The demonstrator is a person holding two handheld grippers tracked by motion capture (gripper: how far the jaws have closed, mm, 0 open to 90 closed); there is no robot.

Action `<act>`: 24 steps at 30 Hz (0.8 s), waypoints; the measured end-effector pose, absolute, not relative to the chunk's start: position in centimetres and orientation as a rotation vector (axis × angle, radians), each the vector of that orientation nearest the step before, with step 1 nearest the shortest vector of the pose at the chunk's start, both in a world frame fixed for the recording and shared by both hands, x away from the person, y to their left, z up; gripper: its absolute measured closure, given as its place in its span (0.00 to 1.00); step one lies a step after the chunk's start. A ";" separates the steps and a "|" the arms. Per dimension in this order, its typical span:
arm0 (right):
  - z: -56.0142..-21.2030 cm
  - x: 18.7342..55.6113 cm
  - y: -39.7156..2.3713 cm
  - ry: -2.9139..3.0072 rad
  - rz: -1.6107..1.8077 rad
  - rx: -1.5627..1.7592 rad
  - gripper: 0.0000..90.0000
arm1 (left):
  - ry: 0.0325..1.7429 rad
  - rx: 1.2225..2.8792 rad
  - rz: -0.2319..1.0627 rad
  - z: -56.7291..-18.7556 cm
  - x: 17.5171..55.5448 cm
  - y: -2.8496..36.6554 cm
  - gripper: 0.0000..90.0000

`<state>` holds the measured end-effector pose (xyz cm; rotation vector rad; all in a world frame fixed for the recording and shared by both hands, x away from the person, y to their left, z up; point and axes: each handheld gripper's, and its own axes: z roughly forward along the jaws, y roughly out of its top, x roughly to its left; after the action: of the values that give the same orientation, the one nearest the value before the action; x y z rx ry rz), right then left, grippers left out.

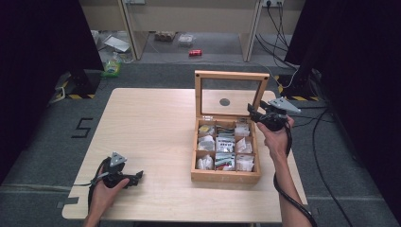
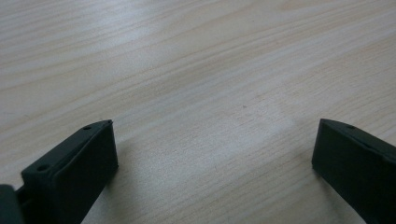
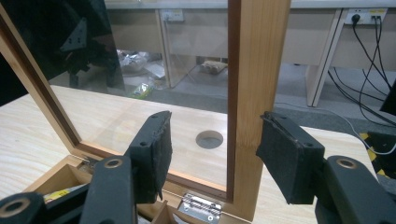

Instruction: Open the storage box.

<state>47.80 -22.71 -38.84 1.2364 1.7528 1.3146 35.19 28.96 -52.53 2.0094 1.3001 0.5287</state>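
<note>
A wooden tea box (image 1: 226, 158) with a glass-paned lid (image 1: 230, 94) is seen standing on the right half of a pale wooden table (image 1: 151, 127), near its front edge. The lid is raised upright on its rear hinges, and nine compartments in three rows are shown below it, each filled with small sachets (image 1: 225, 144) in white, grey and yellow. The right gripper (image 1: 254, 113) is held at the lid's right-hand frame post (image 3: 254, 93), just above the back right corner of the box. In the right gripper view, the post is seen between the two black jaws, which stand apart on either side of it; the pads are not pressed on the wood, and a gap is visible on each side. A metal hinge (image 3: 201, 207) is visible at the foot of the post, and a round hole (image 3: 209, 139) in the tabletop is seen through the glass. The step in hand is judged to be work on the lid, either a grip being taken on its frame or one being let go; which of the two cannot be told. If the lid is to be swung down, a firm closing on the post would be called for, then a slow arc forward about the hinges. The left gripper (image 1: 137, 177) is rested well apart from the box, at the table's front left, and in the left gripper view its jaws are seen spread wide over bare wood with nothing between them.
</note>
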 end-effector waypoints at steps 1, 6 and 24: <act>-38.8 47.9 -22.7 1.755 1.311 1.236 0.49 | 1.300 2.010 0.529 -52.5 35.2 29.0 0.00; -39.0 48.0 -22.5 1.774 1.299 1.243 0.47 | 1.301 2.009 0.529 -52.5 35.2 29.0 0.00; -40.0 46.7 -22.0 1.877 1.252 1.332 0.45 | 1.301 2.010 0.529 -52.5 35.2 29.0 0.00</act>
<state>46.72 -22.04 -39.99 1.3322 1.8772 1.2522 35.19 28.96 -52.53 2.0098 1.3005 0.5295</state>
